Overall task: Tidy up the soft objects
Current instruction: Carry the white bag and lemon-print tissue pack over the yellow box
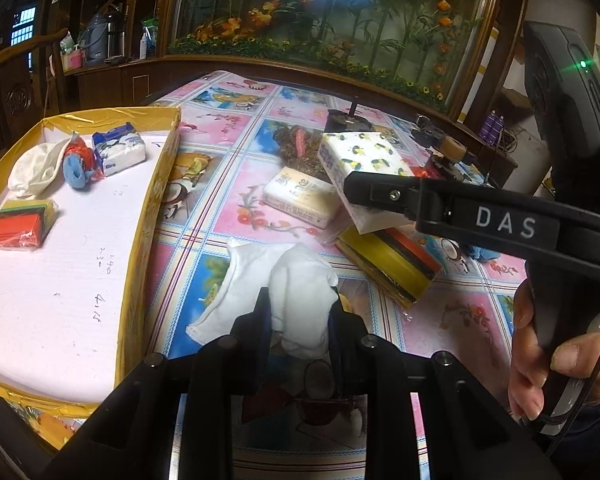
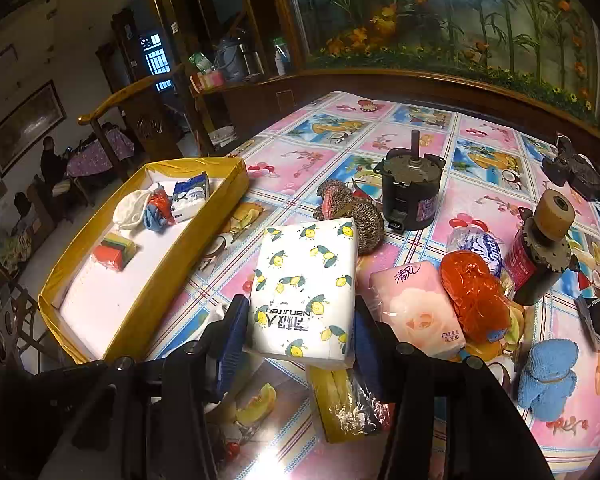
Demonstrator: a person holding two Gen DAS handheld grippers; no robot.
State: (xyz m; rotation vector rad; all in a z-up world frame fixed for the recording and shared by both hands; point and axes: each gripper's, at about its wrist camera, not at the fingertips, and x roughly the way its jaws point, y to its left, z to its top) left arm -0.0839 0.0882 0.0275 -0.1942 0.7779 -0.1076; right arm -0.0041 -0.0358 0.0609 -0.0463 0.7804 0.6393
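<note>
My left gripper is shut on a bunched white cloth low over the tablecloth, and part of the cloth trails left on the table. My right gripper is shut on a white lemon-print tissue pack, with a blue pad against each long side. In the left wrist view that tissue pack is tilted, with one edge raised above a yellow sponge pack. The yellow box at left holds a white cloth, a blue and red bundle, a blue-white tissue pack and a sponge pack.
Also on the table are a cream tissue pack, a pink tissue pack, an orange net bundle, a blue towel roll and a brown knitted item. Hard parts stand behind: a dark motor and a roller motor. A hand grips the right handle.
</note>
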